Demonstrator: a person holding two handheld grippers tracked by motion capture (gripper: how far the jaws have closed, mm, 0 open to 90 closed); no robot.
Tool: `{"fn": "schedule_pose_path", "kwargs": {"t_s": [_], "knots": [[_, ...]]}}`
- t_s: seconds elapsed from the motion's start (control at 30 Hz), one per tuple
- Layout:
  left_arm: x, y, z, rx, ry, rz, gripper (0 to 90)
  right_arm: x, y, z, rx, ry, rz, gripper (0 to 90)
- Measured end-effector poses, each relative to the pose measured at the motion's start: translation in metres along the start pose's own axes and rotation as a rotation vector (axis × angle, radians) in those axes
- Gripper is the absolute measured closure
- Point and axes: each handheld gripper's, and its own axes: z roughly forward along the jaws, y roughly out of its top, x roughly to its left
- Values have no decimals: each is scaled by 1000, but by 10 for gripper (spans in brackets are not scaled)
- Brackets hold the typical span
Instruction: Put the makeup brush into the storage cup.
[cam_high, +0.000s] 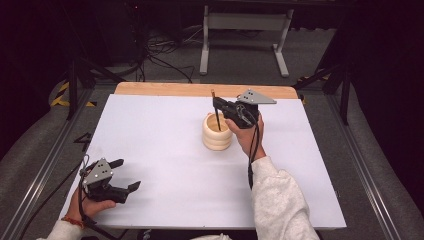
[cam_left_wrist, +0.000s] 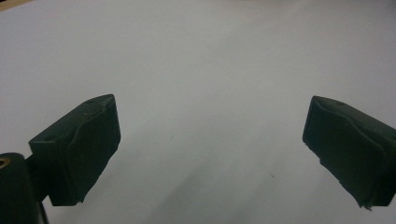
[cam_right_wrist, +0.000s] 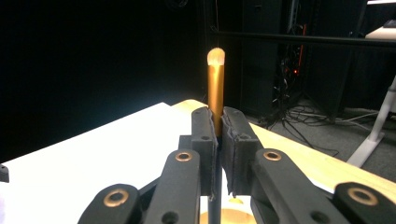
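Observation:
A cream ribbed wooden cup (cam_high: 217, 132) stands near the middle of the white table top (cam_high: 165, 150). My right gripper (cam_high: 218, 104) hovers just above and right of the cup, shut on a thin stick, a brush (cam_high: 216, 112) whose dark lower end reaches down into the cup. In the right gripper view the brush's gold ferrule and pale tip (cam_right_wrist: 215, 88) rise upright from between the closed pads (cam_right_wrist: 205, 140), and the cup's rim (cam_right_wrist: 233, 215) shows below. My left gripper (cam_high: 126, 175) rests at the front left of the table, open, its pads (cam_left_wrist: 84, 144) wide apart over bare white surface.
A wooden strip (cam_high: 200, 90) edges the table's far side. Beyond it stands a white desk frame (cam_high: 245, 35) amid floor cables. Metal rails (cam_high: 365, 170) run along both sides of the table.

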Motion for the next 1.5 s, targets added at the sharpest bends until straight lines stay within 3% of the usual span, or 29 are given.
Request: {"fn": "schedule_pose_path", "kwargs": {"t_s": [0.37,0.57,1.5], "knots": [[0,0,1,8,2,2,50,-6,-13,2,20,-1,21,845],[0,0,1,10,-1,1,50,-5,-19,4,43,-2,6,845],[0,0,2,11,-8,6,49,-7,-20,-1,45,-10,4,840]]}}
